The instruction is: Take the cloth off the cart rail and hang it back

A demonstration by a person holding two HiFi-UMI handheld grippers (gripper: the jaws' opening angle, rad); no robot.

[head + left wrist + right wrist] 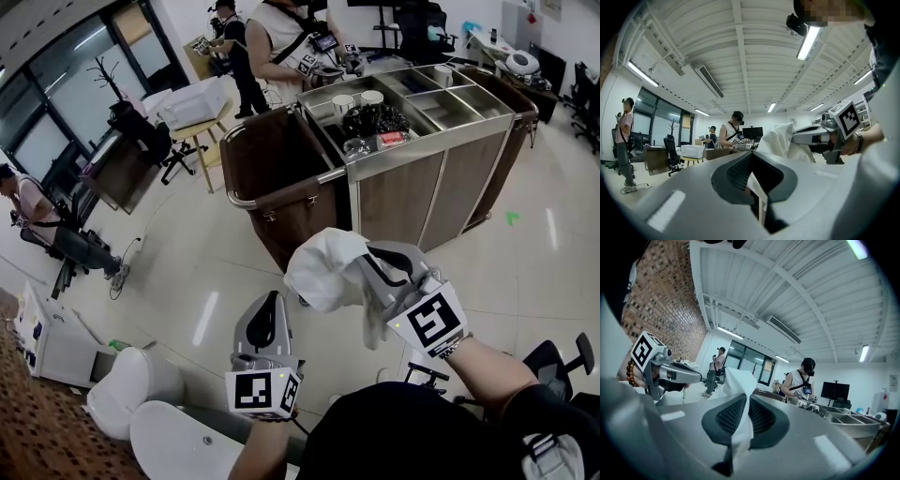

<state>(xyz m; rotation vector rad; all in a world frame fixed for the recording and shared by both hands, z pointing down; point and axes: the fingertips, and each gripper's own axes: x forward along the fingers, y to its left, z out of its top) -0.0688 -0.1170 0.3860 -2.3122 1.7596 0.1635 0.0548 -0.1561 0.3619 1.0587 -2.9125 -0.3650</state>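
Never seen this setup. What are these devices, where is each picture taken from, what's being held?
A person holds a two-jaw gripper in each hand; no robot arm. The head view looks down from the person's head; the other two come from cameras riding on each gripper, looking along its jaws. The right gripper is shut on a bunched white cloth. The left gripper has its jaws together; I cannot identify the thin pale strip between them. Ahead stands a cart, nothing hanging on its chrome rail, cups on top.

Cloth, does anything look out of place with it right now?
Yes: the cloth is bunched in the shut right tongs, off the cart rail, which is bare.
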